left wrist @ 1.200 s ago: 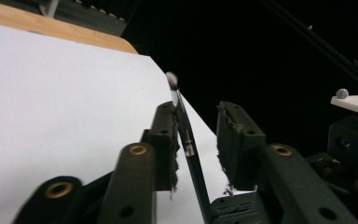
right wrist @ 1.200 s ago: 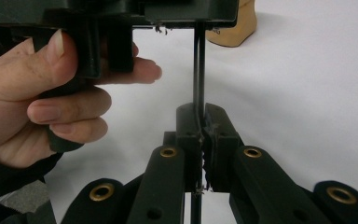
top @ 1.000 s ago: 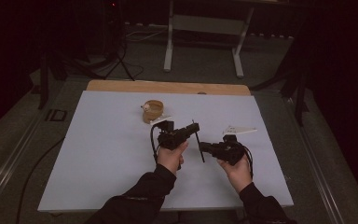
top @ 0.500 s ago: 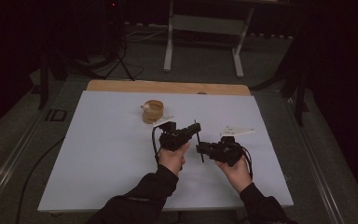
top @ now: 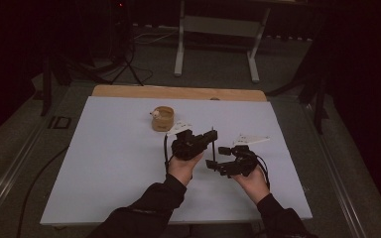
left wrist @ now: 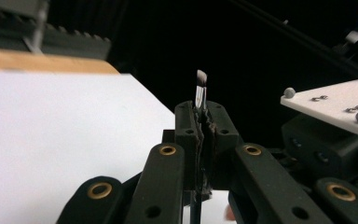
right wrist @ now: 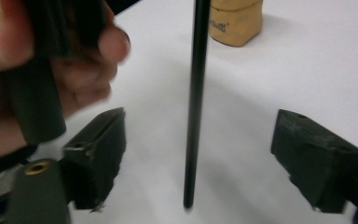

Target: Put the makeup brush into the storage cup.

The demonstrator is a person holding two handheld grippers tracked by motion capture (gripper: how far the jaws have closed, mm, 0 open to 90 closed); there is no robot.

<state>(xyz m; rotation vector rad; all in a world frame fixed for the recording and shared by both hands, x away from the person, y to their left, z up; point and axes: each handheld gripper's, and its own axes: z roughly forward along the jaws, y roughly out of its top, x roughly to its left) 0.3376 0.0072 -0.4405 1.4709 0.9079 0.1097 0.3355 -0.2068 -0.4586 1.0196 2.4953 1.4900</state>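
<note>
Two grippers mid-table, left gripper [left wrist: 200,119] clamped on a thin brush [left wrist: 201,88], pale bristle tip seen in left gripper view, right gripper [right wrist: 198,158] spread wide around the black handle, untouched, tan wooden cup [top: 161,119] far left on white table [top: 104,163].

White table [top: 104,163] - small tan cup [top: 162,119]
</note>
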